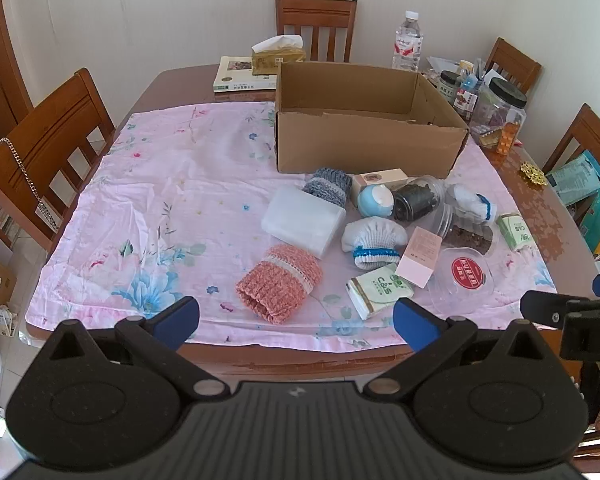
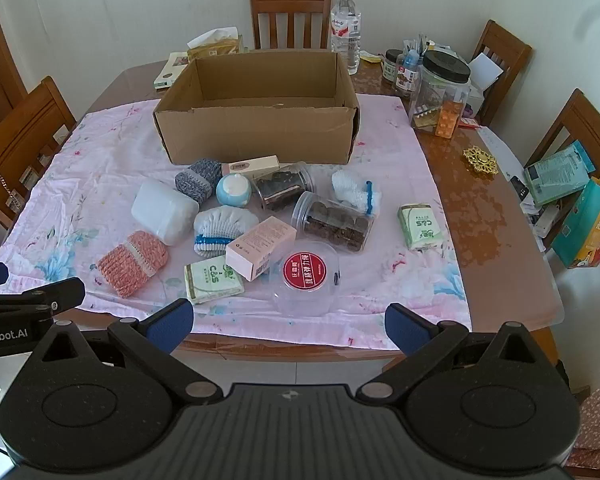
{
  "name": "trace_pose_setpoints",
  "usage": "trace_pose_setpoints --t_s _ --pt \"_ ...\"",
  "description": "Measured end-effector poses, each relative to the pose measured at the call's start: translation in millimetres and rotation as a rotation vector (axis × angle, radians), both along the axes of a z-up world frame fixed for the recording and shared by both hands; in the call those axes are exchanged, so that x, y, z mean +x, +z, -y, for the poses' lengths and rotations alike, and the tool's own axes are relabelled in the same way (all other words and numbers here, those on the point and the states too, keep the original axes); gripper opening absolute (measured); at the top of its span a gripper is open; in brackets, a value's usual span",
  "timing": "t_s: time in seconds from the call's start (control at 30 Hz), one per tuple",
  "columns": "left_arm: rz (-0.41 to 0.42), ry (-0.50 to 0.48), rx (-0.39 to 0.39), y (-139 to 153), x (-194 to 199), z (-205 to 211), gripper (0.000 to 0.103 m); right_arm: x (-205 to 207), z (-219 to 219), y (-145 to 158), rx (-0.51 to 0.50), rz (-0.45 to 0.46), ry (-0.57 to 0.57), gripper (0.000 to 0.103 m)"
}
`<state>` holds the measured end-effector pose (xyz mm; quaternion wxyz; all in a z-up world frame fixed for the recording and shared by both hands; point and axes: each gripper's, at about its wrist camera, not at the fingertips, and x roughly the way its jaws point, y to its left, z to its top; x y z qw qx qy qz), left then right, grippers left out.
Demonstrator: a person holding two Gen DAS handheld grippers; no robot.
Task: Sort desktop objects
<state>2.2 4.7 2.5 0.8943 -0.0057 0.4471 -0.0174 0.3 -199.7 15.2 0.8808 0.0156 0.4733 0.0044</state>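
We hold both tongs released and empty, short of the table's near edge. Ahead of our left gripper (image 1: 296, 322) lies the orange knitted sleeve (image 1: 279, 287); ahead of our right gripper (image 2: 289, 326) sits the clear tub with a red label (image 2: 306, 276). The open cardboard box (image 2: 260, 130) stands beyond the pile, at the far side of the pink floral cloth (image 1: 160, 200).

The left view alone shows a book (image 1: 242, 76) whole under the tissue box (image 1: 278, 56). The right view shows the box's bare floor, and more fully the gold ornament (image 2: 480, 160) far right of our right tongs.

We count two knitted sleeves, orange and grey-blue (image 2: 198, 180); two white gloves with blue cuffs (image 2: 220, 228) (image 2: 354, 190); two green C&S tissue packs (image 2: 212, 280) (image 2: 420, 226); two clear jars of dark contents (image 2: 284, 186) (image 2: 334, 222); two pinkish cartons (image 2: 260, 248) (image 2: 250, 167); one white translucent container (image 2: 164, 212); one light-blue ball-shaped thing (image 2: 233, 190).
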Motion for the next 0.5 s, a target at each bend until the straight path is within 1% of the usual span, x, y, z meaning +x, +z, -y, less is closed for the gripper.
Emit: trace_pose_setpoints --t_s 0.5 --pt "0.004 -0.004 0.000 2.1 0.3 2.4 0.103 2.4 -1.1 -0.4 -0.010 0.000 -0.002 0.103"
